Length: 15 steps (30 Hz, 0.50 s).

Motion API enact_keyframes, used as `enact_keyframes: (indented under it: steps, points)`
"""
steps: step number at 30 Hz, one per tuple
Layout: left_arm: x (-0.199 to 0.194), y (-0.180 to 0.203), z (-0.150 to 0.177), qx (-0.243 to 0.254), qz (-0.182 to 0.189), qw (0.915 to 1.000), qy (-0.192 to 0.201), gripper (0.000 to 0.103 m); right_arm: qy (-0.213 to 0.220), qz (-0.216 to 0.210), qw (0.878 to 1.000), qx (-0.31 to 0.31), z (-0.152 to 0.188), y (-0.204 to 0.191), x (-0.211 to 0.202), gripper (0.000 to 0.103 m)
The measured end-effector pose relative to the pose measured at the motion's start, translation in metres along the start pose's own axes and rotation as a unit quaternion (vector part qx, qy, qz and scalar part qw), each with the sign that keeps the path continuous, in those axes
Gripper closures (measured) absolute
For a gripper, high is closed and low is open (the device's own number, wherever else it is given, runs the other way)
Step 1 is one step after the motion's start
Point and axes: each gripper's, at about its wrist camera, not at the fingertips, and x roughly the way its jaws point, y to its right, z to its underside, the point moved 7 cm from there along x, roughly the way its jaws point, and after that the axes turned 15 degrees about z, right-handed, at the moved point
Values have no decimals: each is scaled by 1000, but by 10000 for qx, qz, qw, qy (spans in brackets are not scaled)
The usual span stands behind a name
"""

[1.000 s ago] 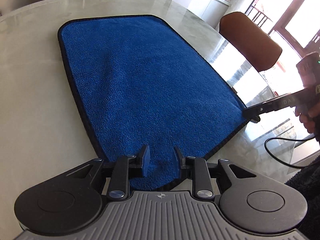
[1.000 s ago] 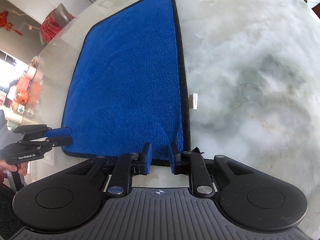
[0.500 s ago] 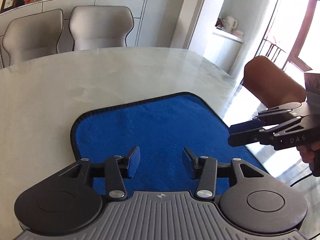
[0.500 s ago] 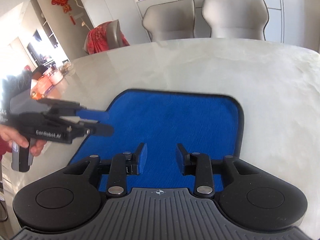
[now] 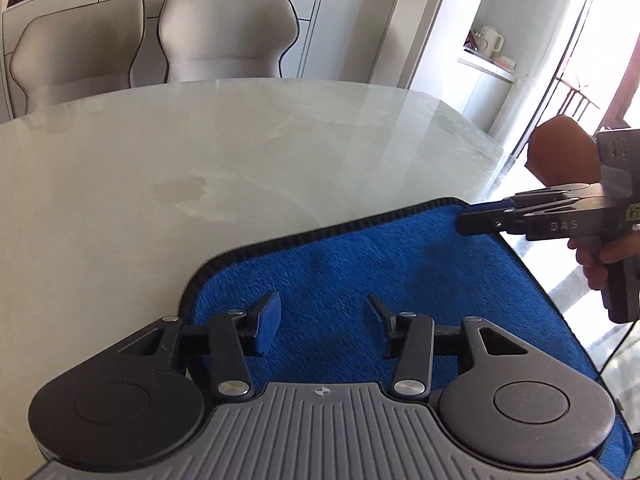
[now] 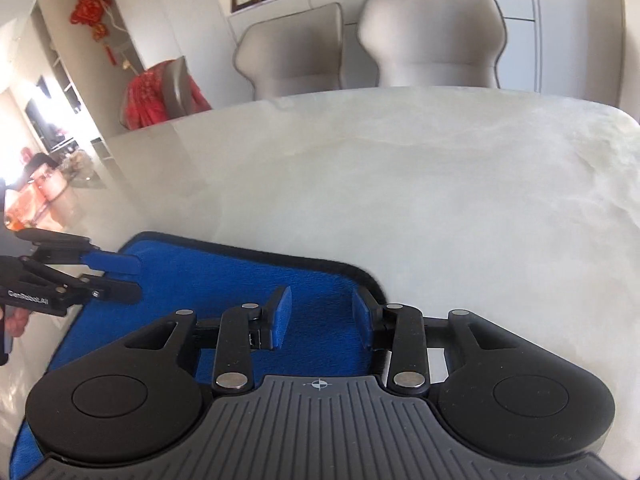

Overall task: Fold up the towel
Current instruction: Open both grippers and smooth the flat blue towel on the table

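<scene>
- Towel (image 5: pixel 400 264): blue plush microfibre rectangle with a black stitched hem and rounded corners, lying flat on the pale marble-look table (image 5: pixel 240 152), its far hem running across both wrist views, the bare tabletop stretching beyond toward the far edge.
- Handling, as a judgement: light, soft and limp, no stiffness to hold a shape; the nap should grip rubber pads well, while the polished top likely lets the cloth slide if dragged.
- Where to take hold: the two far rounded corners at the black hem, one per tool, pinching the hem itself so the whole thickness comes along.
- Left gripper (image 5: pixel 320 320): jaws spread, having just been opening; nothing between the pads, blue cloth under them near the far left corner.
- Right gripper (image 6: pixel 320 316): jaws parted, a narrower gap, also just been opening; nothing pinched, sitting over the far right corner (image 6: pixel 360 276).
- Each tool shows in the other's view, a hand (image 5: pixel 600 256) on the handle.
- Surroundings: two grey upholstered chairs (image 5: pixel 152 40) behind the table's far edge.
</scene>
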Motion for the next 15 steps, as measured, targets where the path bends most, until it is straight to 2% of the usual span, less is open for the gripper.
enact_keyframes:
  steps: [2, 4, 8, 10, 13, 15]
  points:
    - [0, -2, -3, 47, -38, 10000, -7, 55, 4, 56, 10000, -79, -2, 3, 1, 75]
    - [2, -2, -6, 129, -104, 9999, -40, 55, -11, 102, 9998, -159, -1, 5, -1, 76]
    - [-2, 7, -8, 191, -243, 9994, -175, 55, -82, 310, 9990, -318, 3, 0, -23, 68]
    - [-18, 22, -3, 370, -256, 9989, -98, 55, 93, 241, 9979, -595, 8, -10, -50, 68]
    - [-50, 63, 17, 938, -78, 9955, 90, 53, 159, 117, 9933, -1142, 36, -26, -99, 68]
    - [-66, 86, 36, 1138, 44, 9935, 51, 51, 132, 272, 9904, -1345, 65, -33, -135, 68]
